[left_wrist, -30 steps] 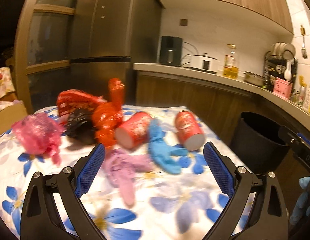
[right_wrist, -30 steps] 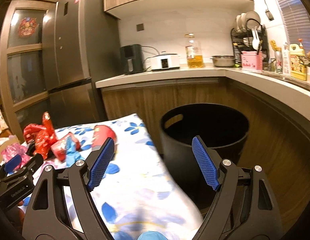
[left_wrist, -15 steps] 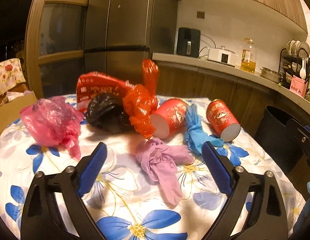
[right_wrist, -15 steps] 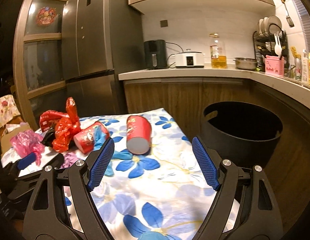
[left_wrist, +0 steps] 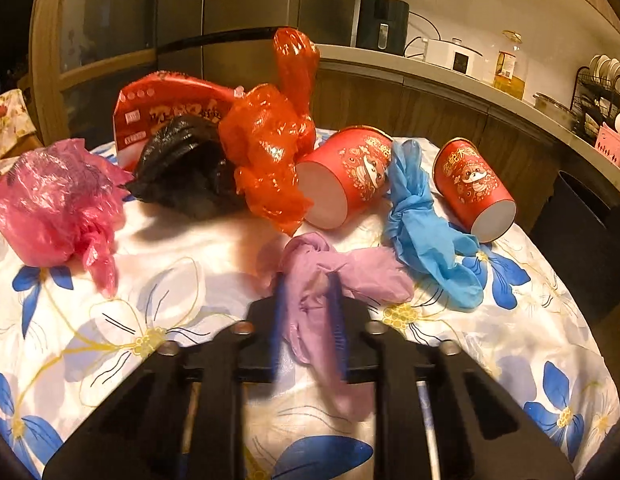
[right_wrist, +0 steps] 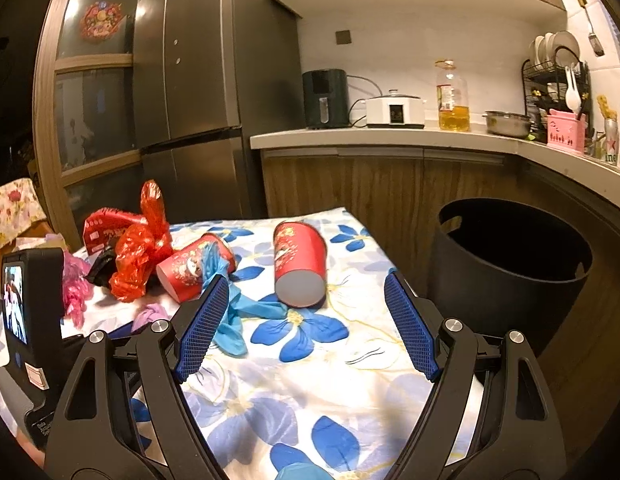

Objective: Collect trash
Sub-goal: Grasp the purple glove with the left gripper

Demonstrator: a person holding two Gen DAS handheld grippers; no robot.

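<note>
Glove between the jaws: the left gripper (left_wrist: 308, 320) pinches the purple glove (left_wrist: 341, 276) on the tabletop (left_wrist: 158, 248), its length trailing forward and right. The right gripper (right_wrist: 306, 324) hangs spread over the red cup (right_wrist: 298, 264), the bin (right_wrist: 509, 264) to its right.

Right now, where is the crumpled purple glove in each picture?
Left wrist view: the crumpled purple rubber glove lies low in the middle, pinched between the left gripper's blue fingers.
Right wrist view: only a small bit of it shows at the left, above the black frame of the right gripper.
Shared landmark: the blue rubber glove beside it, draped against the tipped red paper cup.
</note>
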